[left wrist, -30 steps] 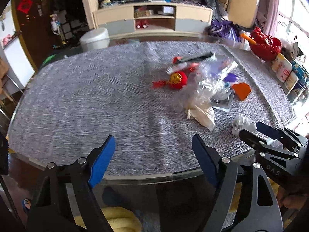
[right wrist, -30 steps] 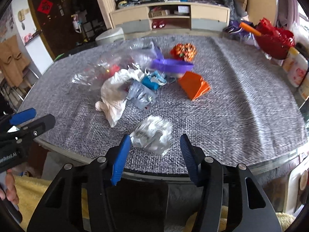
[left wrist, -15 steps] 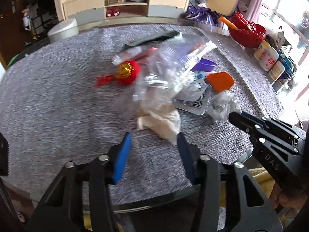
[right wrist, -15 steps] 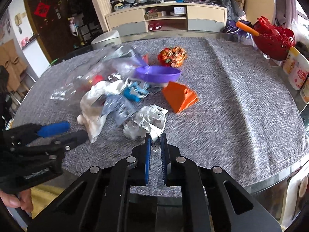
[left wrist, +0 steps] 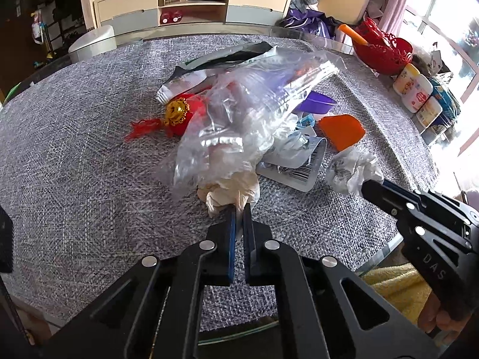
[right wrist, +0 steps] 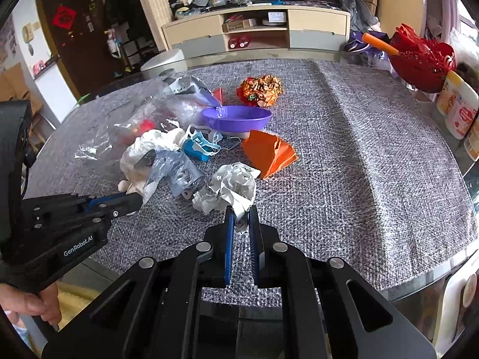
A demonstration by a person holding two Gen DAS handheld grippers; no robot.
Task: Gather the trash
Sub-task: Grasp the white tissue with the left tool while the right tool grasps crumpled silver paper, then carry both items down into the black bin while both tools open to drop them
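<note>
On the grey woven tablecloth (right wrist: 374, 155) a heap of litter lies near the front edge, and both grippers have closed on pieces of it. At the near end of the heap the left gripper (left wrist: 238, 209) has its blue pads drawn almost together, pinching the lower fold of a cream plastic bag (left wrist: 232, 190) that sits under a clear plastic bag (left wrist: 239, 119); the cream film runs down between the two pads and bulges just above their tips. Just to its right, the right gripper (right wrist: 239, 214) holds a crumpled white paper ball (right wrist: 232, 187) by its near bottom corner: the jaws stand narrow, with a tab of paper caught between them and the bulk of the ball resting on the cloth just beyond the tips. In the left wrist view that same ball (left wrist: 353, 169) sticks out past the black finger ends of the right gripper (left wrist: 366, 185). Behind the ball lie an orange folded paper (right wrist: 268, 152), a purple bowl (right wrist: 236, 118), a blue face mask (right wrist: 200, 145) and a crumpled orange snack wrapper (right wrist: 260, 89). Beside the clear bag, a red and gold ornament (left wrist: 176, 113) lies with its tassel pointing left.
</note>
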